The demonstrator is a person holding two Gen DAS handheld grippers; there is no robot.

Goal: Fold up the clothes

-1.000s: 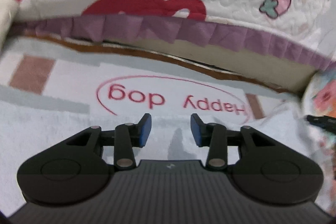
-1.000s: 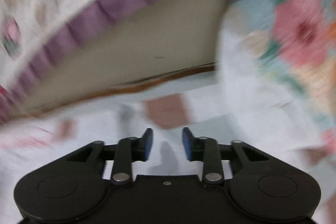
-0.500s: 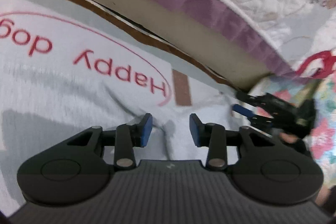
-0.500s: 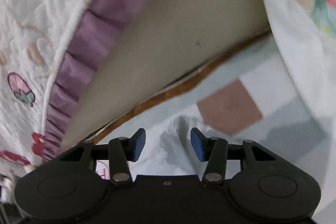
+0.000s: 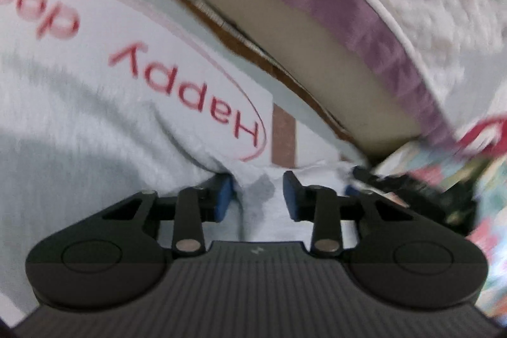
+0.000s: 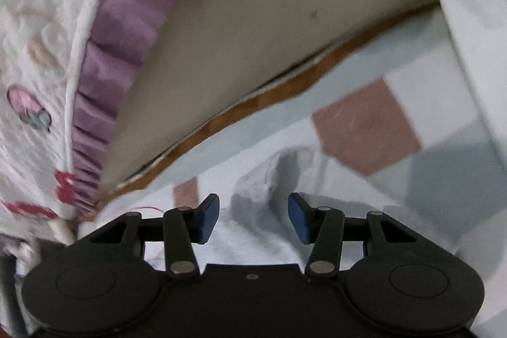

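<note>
A: Where is the garment relative to the bed's purple frill (image 5: 358, 8)?

B: The white "Happy dog" garment (image 5: 95, 91) lies flat on the patchwork sheet (image 6: 367, 125), below and in front of the frill. Its printed line runs roughly parallel to the frill.

A: Left gripper (image 5: 257, 195) status?

B: Jaws closing. A raised fold of the garment's edge stands between the pads; firm contact cannot be confirmed, so treat the fabric as not yet gripped.

A: Right gripper (image 6: 253, 217)?

B: Jaws apart, nothing held. A rumpled ridge of white cloth lies just ahead, between the fingers.

A: Which gripper is nearer to a hold?

B: Judged from this: the left. The fold lies between both sets of jaws, frill beyond.
</note>
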